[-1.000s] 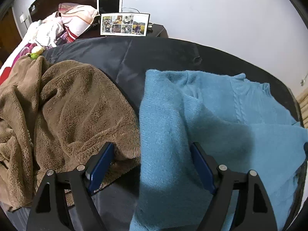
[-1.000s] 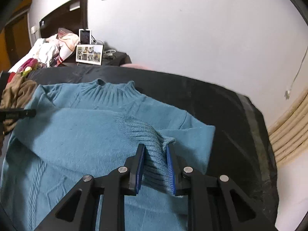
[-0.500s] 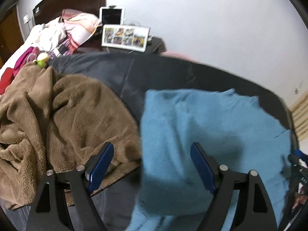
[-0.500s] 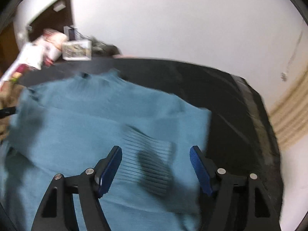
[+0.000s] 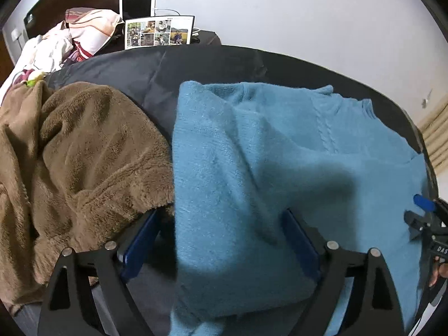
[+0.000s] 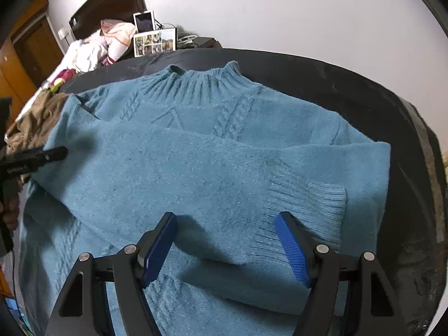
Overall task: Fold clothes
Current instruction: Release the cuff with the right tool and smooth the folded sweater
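Blue sweater (image 6: 196, 168) lay flat on the dark bed cover (image 6: 364, 89); its ribbed cuff (image 6: 305, 204), clamped a second earlier, was released just ahead of the right gripper (image 6: 226, 249), jaws apart. Left gripper (image 5: 221, 246) was likewise spread. Sleeve fold judged complete.

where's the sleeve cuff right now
In the right wrist view, the cuff lies flat across the sweater, just beyond the open right claw.

A plain white painted wall (image 6: 280, 8) fills the upper right of the frame. A dark wooden headboard (image 6: 112, 2) stands at upper left, beside an orange-brown wooden door (image 6: 25, 53). A black fabric-covered bed surface (image 5: 196, 67) spans mid-frame. Beige ribbed panelling (image 5: 435, 140) shows at the right edge.
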Demonstrator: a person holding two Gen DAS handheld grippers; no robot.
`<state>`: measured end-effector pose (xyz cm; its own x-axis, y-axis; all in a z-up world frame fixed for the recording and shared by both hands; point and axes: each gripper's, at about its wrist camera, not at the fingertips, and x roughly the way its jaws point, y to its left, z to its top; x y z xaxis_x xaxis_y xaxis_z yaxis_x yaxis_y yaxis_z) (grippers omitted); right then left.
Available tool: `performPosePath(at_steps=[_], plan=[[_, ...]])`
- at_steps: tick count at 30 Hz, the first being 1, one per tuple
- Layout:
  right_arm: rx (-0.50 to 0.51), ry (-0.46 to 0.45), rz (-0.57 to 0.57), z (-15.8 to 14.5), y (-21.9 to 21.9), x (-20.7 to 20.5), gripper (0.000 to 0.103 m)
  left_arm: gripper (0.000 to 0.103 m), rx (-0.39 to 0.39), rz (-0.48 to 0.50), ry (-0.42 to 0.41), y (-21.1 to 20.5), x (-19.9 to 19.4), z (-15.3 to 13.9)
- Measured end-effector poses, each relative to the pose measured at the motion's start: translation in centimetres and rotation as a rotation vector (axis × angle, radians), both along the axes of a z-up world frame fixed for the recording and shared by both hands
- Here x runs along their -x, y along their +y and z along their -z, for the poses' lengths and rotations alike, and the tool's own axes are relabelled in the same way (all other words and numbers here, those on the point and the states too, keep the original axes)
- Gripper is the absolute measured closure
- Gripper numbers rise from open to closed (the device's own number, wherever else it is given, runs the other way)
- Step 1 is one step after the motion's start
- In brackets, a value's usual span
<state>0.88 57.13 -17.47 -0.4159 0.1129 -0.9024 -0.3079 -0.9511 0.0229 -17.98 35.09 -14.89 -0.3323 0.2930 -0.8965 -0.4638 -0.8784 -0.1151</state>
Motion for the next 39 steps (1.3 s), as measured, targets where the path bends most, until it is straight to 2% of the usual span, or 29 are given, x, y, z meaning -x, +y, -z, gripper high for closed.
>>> performPosePath(at_steps=[2, 4, 7, 14, 16, 19, 21, 25, 30, 35, 39], plan=[[0.000, 0.009, 0.047, -0.9, 0.0, -0.5, 0.028, 0.012, 0.019, -0.004, 0.009, -0.2, -0.2, -0.5], [0.011, 0.054, 0.086, -2.3, 0.2, -1.6, 0.028, 0.012, 0.024, -0.008, 0.024, -0.5, -0.7, -1.1], [0.024, 0.060, 0.091, -3.2, -0.1, -2.8, 0.028, 0.012, 0.010, 0.004, 0.024, -0.9, -1.6, -1.7], [0.064, -0.077, 0.036, 0.1, -2.2, -5.5, 0.028, 0.012, 0.032, 0.060, 0.001, -0.8, -4.4, -0.5], [0.034, -0.091, 0.014, 0.6, -3.0, -5.6, 0.019, 0.011, 0.004, 0.036, -0.009, -1.3, -4.4, -0.2], [-0.016, -0.096, -0.018, 0.8, -4.1, -5.6, 0.017, 0.011, -0.011, -0.008, -0.051, -1.9, -4.1, -0.3], [-0.003, -0.108, -0.013, 0.5, -4.1, -5.6, 0.017, 0.011, 0.007, -0.009, -0.033, -2.2, -4.8, -1.1], [0.011, -0.081, -0.051, -0.8, -5.3, -7.3, 0.017, 0.011, 0.039, 0.017, 0.017, -3.3, -7.9, -3.1], [0.042, -0.079, -0.153, -1.8, -8.5, -10.9, 0.017, 0.011, 0.042, 0.017, 0.000, -6.2, -12.7, -4.4], [0.083, -0.121, -0.257, -1.6, -11.5, -15.9, 0.017, 0.010, 0.103, 0.053, -0.039, -8.0, -18.5, -3.8], [0.045, -0.169, -0.309, -0.3, -13.0, -20.3, 0.017, 0.010, 0.158, 0.044, -0.078, -9.7, -22.8, -2.2]])
